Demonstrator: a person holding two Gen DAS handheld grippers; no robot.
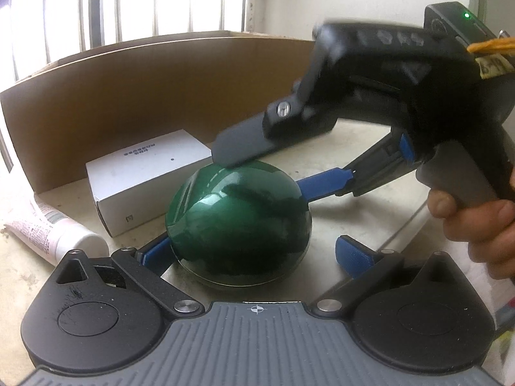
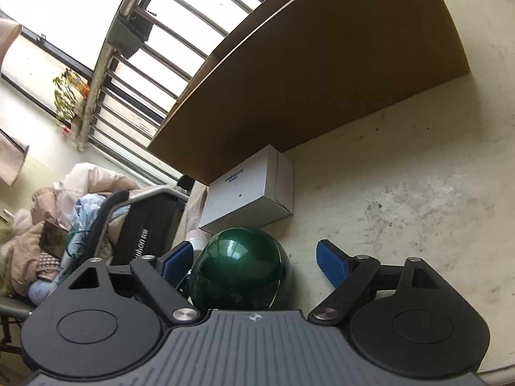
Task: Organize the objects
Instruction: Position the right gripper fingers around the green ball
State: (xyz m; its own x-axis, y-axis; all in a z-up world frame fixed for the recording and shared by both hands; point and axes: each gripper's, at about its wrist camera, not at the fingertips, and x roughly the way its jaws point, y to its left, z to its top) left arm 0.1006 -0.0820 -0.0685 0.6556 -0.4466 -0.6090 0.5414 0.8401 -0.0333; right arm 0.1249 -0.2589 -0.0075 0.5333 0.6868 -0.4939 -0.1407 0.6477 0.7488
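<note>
A glossy dark green egg-shaped case (image 1: 238,225) rests on the pale table; it also shows in the right wrist view (image 2: 238,273). My left gripper (image 1: 254,251) is open, with its blue fingers on either side of the case. My right gripper (image 2: 254,262) is open too, and the case sits between its fingers against the left one. In the left wrist view the right gripper's body (image 1: 386,96) hovers over the case from the right. A white carton (image 1: 145,177) lies just behind the case, also seen in the right wrist view (image 2: 248,193).
A white tube (image 1: 54,234) lies at the left of the carton. A tall cardboard wall (image 1: 154,90) stands behind them, also seen in the right wrist view (image 2: 305,74). A chair with piled clothes (image 2: 80,225) stands beyond the table's left edge.
</note>
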